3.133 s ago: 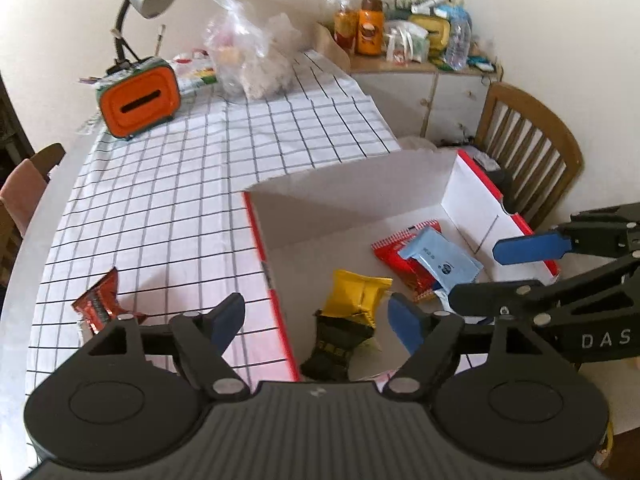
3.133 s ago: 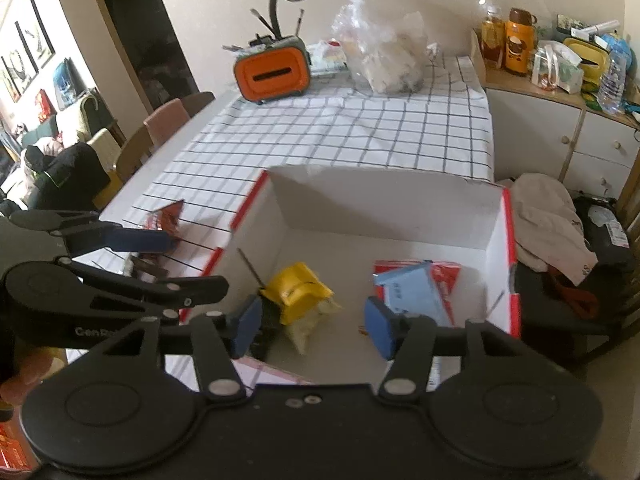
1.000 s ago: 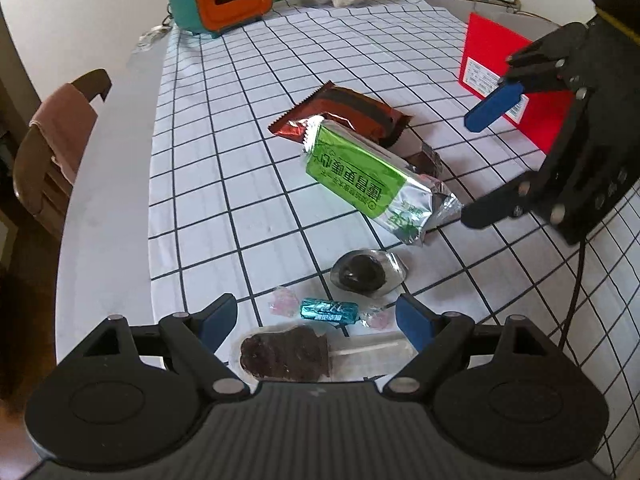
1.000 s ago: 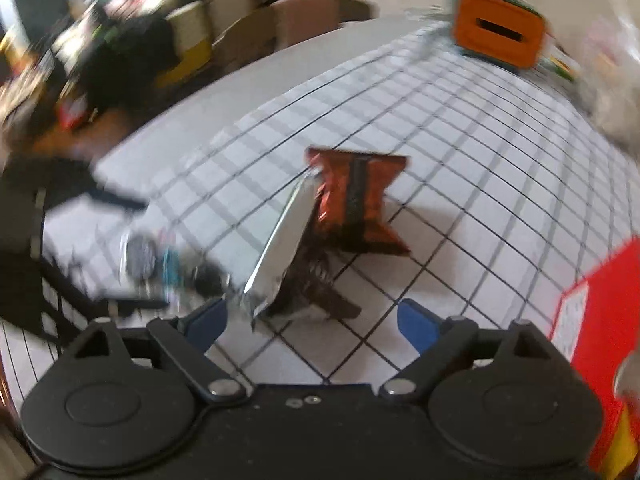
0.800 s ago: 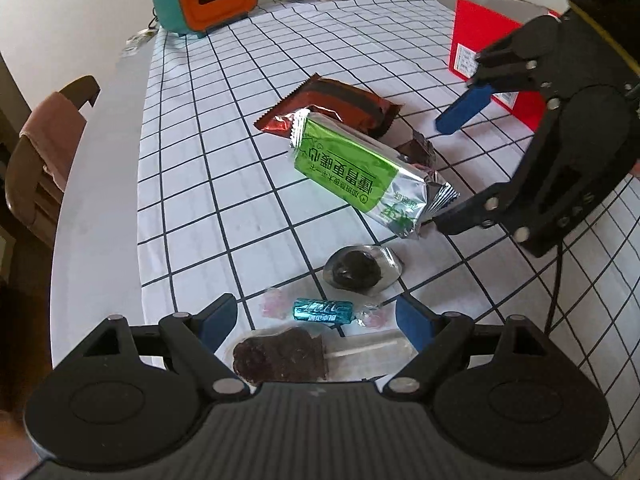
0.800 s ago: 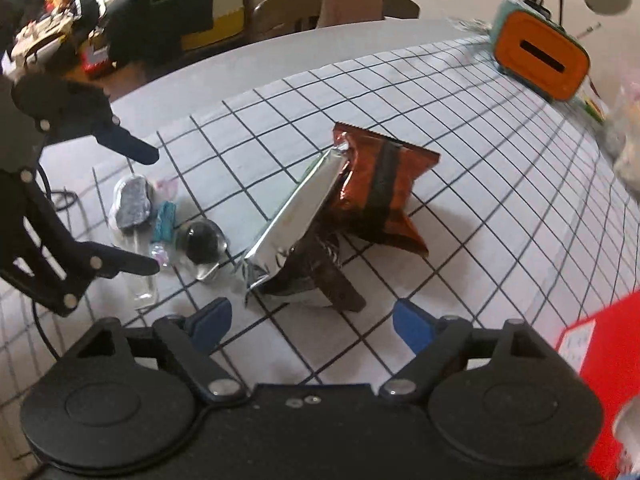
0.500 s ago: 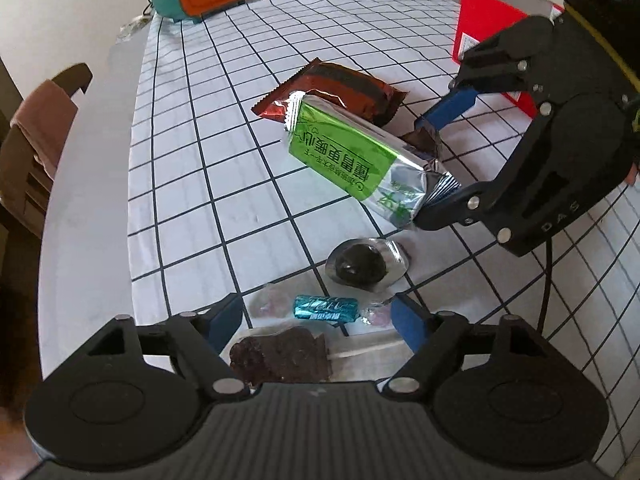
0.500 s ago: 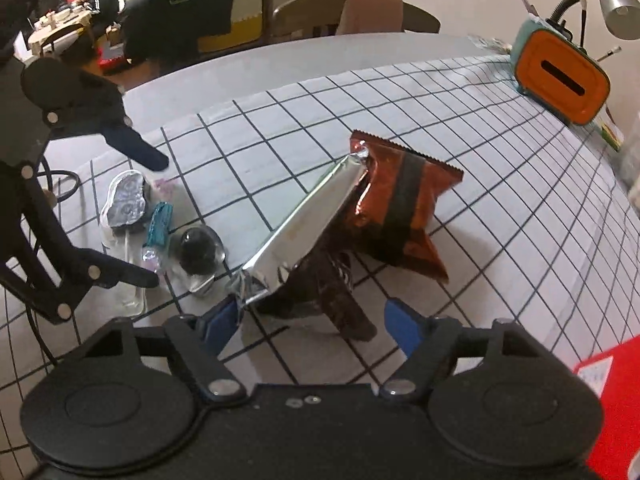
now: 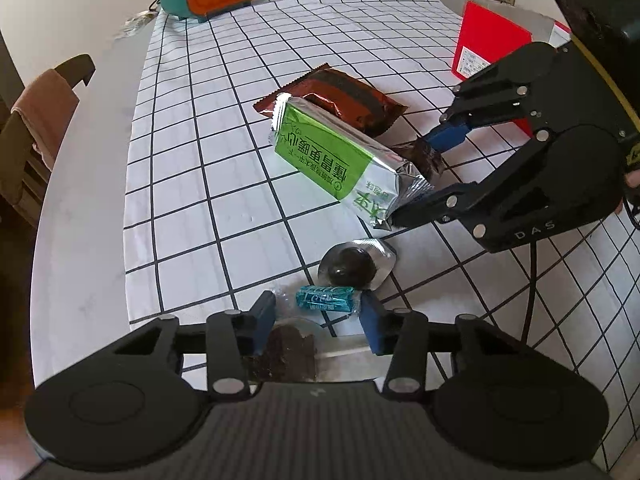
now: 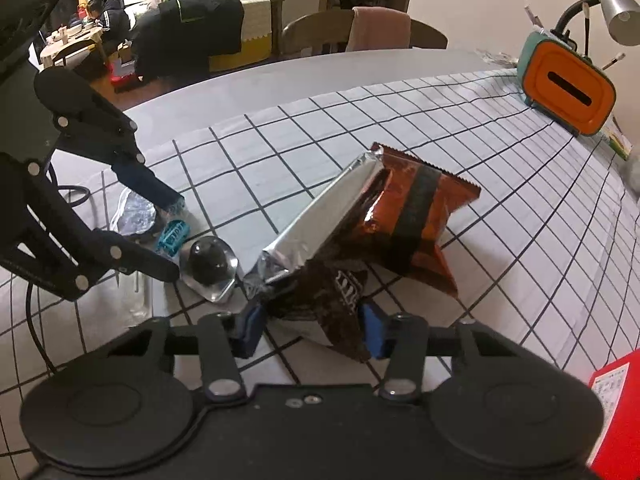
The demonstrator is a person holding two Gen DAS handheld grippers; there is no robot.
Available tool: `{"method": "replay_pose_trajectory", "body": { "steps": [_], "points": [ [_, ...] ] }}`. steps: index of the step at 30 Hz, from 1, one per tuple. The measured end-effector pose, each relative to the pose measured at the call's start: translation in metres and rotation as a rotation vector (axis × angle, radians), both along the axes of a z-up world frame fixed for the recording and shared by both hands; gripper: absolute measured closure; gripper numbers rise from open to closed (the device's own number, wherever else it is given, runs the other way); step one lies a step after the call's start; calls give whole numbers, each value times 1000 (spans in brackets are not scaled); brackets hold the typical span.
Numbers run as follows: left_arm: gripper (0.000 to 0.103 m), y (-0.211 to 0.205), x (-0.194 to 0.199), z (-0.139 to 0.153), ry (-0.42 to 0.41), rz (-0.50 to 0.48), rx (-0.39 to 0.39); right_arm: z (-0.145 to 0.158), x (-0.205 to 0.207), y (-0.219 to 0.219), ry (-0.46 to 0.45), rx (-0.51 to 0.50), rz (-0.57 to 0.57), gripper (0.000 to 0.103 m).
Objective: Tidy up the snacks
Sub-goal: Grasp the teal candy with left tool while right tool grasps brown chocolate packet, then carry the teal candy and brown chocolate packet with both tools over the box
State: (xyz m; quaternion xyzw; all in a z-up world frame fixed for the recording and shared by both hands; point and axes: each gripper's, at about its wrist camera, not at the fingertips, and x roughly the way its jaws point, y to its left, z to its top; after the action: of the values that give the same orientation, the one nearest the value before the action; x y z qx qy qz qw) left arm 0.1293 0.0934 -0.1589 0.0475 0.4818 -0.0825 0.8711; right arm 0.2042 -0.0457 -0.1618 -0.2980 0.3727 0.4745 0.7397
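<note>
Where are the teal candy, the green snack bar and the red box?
teal candy [image 9: 325, 298]: left wrist view, middle of its wrapper.
green snack bar [image 9: 326, 156]: left wrist view, centre of the green printed face.
red box [image 9: 490, 46]: left wrist view, outer red side wall.
</note>
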Motion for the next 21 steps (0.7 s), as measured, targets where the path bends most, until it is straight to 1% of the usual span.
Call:
{"method": "replay_pose_trajectory", "body": {
  "steps": [6,12,17,21],
  "points": [
    [60,2,-3,1,1,34,-26,4,-2,-11,-1,30,-71,65],
    [63,-1,-6,2,-9,61,-25,10,-5,-28,9,66,-158,72],
    [66,-2,-8,4,-11,79,-30,11,-12,-39,20,88,-211,74],
    [68,-1,-11,6,-11,89,-38,19,-16,-47,20,120,-259,74]
  ]
}}
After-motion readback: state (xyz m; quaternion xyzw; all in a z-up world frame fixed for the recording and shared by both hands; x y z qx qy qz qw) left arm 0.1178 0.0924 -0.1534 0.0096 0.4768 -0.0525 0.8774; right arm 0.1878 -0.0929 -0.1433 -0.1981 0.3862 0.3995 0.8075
